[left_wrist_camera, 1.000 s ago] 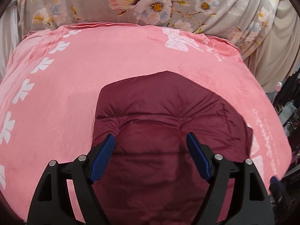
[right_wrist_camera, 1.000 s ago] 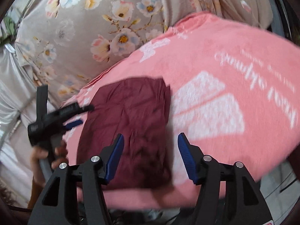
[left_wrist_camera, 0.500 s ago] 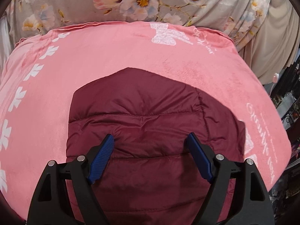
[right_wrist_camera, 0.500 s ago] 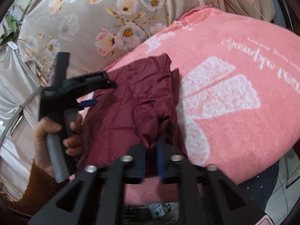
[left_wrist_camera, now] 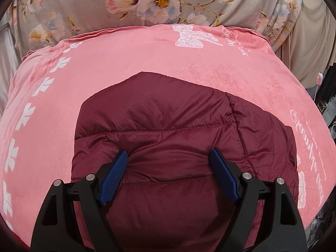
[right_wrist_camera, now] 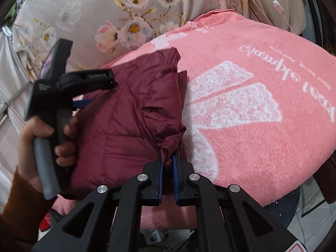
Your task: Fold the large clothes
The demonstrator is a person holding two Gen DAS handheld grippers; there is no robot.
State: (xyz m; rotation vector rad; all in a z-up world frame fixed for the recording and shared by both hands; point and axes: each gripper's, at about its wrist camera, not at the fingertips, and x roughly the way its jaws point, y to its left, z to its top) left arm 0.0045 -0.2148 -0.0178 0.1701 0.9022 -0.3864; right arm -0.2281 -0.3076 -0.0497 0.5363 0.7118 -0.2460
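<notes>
We see a dark red quilted jacket [left_wrist_camera: 168, 142] lying folded on a pink blanket [left_wrist_camera: 105, 67] with white printed patterns. The blanket covers the surface under the jacket, and a grey floral cloth [left_wrist_camera: 159, 2] hangs at the far side.

Left gripper [left_wrist_camera: 168, 163]: we hold it above the near part of the jacket with its blue pads [left_wrist_camera: 113, 176] spread wide apart. The jaws stand open and grip nothing. In the right wrist view, the left gripper [right_wrist_camera: 98, 90] appears at the left edge of the jacket [right_wrist_camera: 117, 126], held by the left hand [right_wrist_camera: 42, 147]; the sleeve on that arm is brown.

Right gripper [right_wrist_camera: 167, 168]: its jaws are closed on a bunched fold of the jacket at the garment's near right edge. The fabric rises from between the pads and puckers just above them.

Jacket position: it sits toward the near left part of the blanket [right_wrist_camera: 262, 126] in the right wrist view, with its right edge beside a large white printed shape [right_wrist_camera: 235, 103].
</notes>
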